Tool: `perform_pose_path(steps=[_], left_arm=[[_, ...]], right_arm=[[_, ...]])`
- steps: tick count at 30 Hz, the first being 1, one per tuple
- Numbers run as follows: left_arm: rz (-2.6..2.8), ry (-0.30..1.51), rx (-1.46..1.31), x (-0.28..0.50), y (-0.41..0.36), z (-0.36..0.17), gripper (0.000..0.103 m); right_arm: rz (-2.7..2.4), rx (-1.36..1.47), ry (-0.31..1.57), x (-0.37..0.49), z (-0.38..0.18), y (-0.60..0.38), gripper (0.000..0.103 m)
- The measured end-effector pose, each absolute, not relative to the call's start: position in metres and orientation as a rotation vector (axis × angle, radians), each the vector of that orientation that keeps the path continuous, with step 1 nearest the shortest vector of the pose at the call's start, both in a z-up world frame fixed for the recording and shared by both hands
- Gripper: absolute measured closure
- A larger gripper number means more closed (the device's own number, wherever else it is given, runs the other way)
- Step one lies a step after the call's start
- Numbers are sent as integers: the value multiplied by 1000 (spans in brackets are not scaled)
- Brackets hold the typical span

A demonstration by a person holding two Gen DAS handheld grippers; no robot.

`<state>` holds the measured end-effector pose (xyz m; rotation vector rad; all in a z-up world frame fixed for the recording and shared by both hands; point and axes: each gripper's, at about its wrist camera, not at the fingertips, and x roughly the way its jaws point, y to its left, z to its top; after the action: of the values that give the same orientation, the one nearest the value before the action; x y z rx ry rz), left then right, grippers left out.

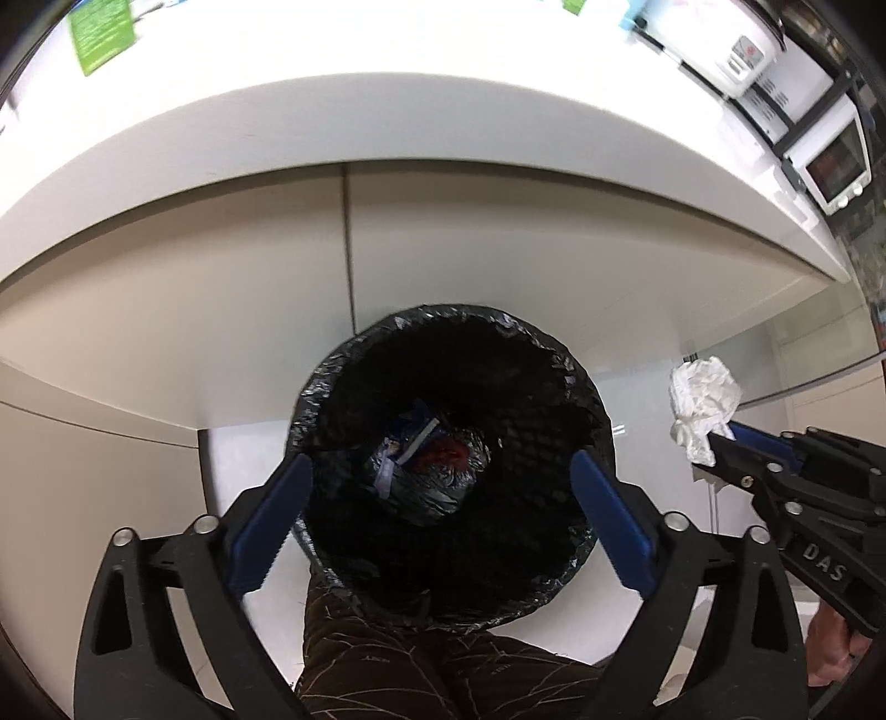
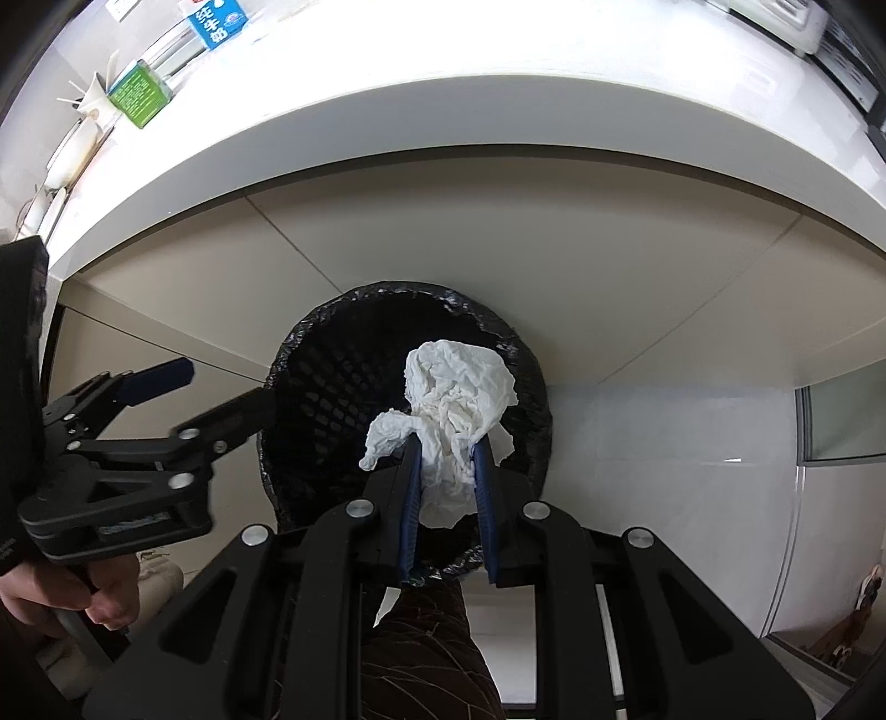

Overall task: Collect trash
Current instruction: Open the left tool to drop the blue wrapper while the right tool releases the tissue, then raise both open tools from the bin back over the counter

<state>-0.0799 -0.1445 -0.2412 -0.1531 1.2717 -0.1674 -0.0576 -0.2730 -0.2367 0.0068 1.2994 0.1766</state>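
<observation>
A black mesh bin (image 1: pixel 587 399) lined with a black bag stands on the floor against the cabinet. Deep inside it lies a blue, white and red wrapper (image 1: pixel 426 451). My left gripper (image 1: pixel 440 462) hangs over the bin mouth, jaws wide open and nothing between them; the right wrist view shows it (image 2: pixel 227 387) at the bin's left rim (image 2: pixel 293 354). My right gripper (image 2: pixel 447 443) is shut on a crumpled white tissue (image 2: pixel 454 387) above the bin's right half. In the left wrist view that tissue (image 1: pixel 703 393) sits right of the bin, pinched by the right gripper (image 1: pixel 720 437).
A white counter (image 1: pixel 443 127) overhangs beige cabinet doors (image 1: pixel 221 310) behind the bin. On it stand a green box (image 2: pixel 138 94), a blue milk carton (image 2: pixel 219 22) and white appliances (image 1: pixel 742 55). A person's dark patterned trouser leg (image 1: pixel 432 664) is just in front of the bin.
</observation>
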Motion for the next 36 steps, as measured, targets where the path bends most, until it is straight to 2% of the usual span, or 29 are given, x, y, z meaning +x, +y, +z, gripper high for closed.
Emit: perform_pose_path(steps=[17, 23, 25, 36], left_arm=[[-49, 1258, -194, -94, -87, -224, 6], [-25, 1270, -216, -97, -74, -229, 6], [-20, 1272, -223, -98, -72, -229, 6], [-40, 1280, -225, -97, -73, -231, 6]], right_arm=[[290, -57, 1344, -40, -263, -221, 86], [298, -92, 1366, -37, -277, -207, 81], [294, -100, 1368, -36, -279, -205, 78], [245, -94, 1346, -36, -277, -209, 43]])
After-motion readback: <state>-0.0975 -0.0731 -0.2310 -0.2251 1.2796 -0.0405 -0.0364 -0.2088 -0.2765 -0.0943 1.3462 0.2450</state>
